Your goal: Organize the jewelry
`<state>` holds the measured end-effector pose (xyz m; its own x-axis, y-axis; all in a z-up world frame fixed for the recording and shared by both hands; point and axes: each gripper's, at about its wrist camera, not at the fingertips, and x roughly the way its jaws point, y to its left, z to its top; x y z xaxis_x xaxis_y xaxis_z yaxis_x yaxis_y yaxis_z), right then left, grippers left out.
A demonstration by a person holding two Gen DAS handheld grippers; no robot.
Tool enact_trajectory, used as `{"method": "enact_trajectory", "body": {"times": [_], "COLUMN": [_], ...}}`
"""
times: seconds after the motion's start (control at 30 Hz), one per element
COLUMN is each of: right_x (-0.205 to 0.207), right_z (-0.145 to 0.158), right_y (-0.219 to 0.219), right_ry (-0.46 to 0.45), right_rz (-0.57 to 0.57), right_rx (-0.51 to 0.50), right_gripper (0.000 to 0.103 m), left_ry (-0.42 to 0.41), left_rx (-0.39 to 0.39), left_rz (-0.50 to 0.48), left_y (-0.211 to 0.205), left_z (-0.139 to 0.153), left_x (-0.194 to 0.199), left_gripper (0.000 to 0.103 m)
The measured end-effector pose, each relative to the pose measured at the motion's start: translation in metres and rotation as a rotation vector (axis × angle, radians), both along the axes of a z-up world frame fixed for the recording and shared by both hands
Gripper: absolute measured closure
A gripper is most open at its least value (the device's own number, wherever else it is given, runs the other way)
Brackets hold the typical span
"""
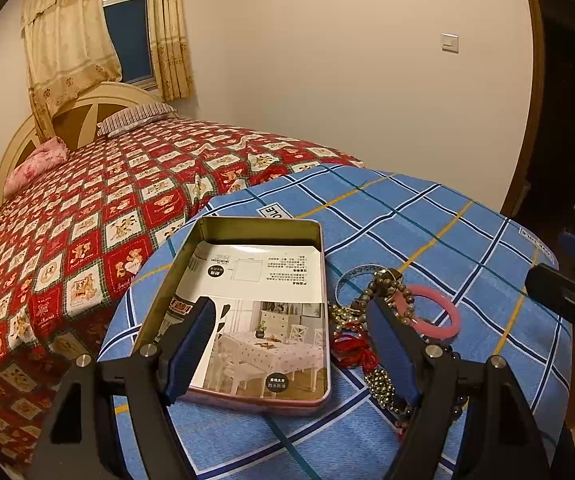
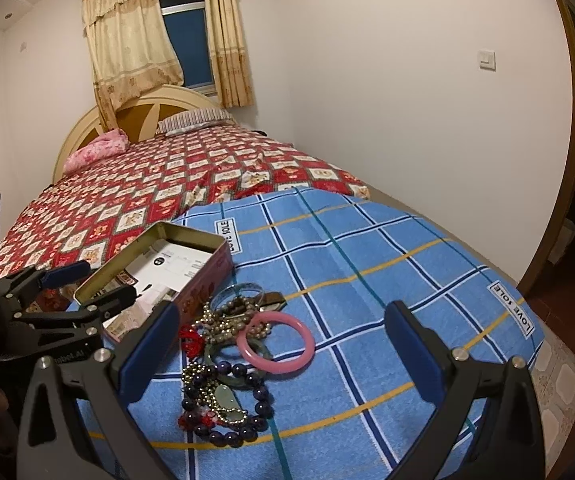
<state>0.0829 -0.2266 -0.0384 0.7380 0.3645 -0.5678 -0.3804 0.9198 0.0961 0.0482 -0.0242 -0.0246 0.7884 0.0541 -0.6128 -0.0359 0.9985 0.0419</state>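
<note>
An open pink metal tin [image 1: 311, 394] lined with a printed leaflet sits on a blue checked cloth [image 1: 427, 232]; it also shows in the right wrist view [image 2: 203, 284]. To its right lies a jewelry pile: a pink bangle [image 1: 443, 316] [image 2: 277, 342], beaded bracelets [image 2: 243, 396], a red tassel [image 1: 357, 354] and bead chains [image 1: 385, 386]. My left gripper [image 1: 291, 340] is open, straddling the tin's right wall just above it; it also shows in the right wrist view [image 2: 87, 284]. My right gripper [image 2: 279, 350] is open above the pile, holding nothing.
The cloth-covered surface [image 2: 367, 248] stands against a bed with a red patterned cover [image 1: 87, 220]. A pillow [image 1: 135, 118] and a pink bundle [image 1: 35, 164] lie by the headboard. A curtained window and plain wall are behind; a doorway [image 1: 559, 120] is at right.
</note>
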Motion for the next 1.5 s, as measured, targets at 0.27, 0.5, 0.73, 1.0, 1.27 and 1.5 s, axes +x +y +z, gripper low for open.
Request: {"method": "enact_trajectory", "body": {"times": [0.27, 0.5, 0.73, 1.0, 1.27, 1.5], "right_x": [-0.003, 0.02, 0.058, 0.069, 0.072, 0.077], "right_z": [0.001, -0.033, -0.082, -0.095, -0.1, -0.101], "right_y": [0.0, 0.006, 0.012, 0.012, 0.008, 0.016], "right_ry": [-0.008, 0.081, 0.263, 0.307, 0.328, 0.318], "right_rz": [-0.001, 0.02, 0.065, 0.077, 0.083, 0.099], "right_rx": [-0.009, -0.085, -0.113, -0.089, -0.084, -0.11], "right_gripper": [0.0, 0.035, 0.058, 0.07, 0.075, 0.072], "left_ry": [-0.005, 0.042, 0.085, 0.08, 0.17, 0.183], "left_rx": [-0.003, 0.019, 0.011, 0.038, -0.038, -0.099], "left_rz": [0.021, -0.028, -0.087, -0.14, -0.185, -0.246], "left_y": [0.0, -0.026, -0.048, -0.068, -0.069, -0.069], "left_z": [-0.004, -0.036, -0.052, -0.053, -0.07, -0.072], "left_x": [-0.004, -0.006, 0.0, 0.002, 0.023, 0.021], "left_gripper": [0.025, 0.035, 0.051, 0.053, 0.054, 0.084]}}
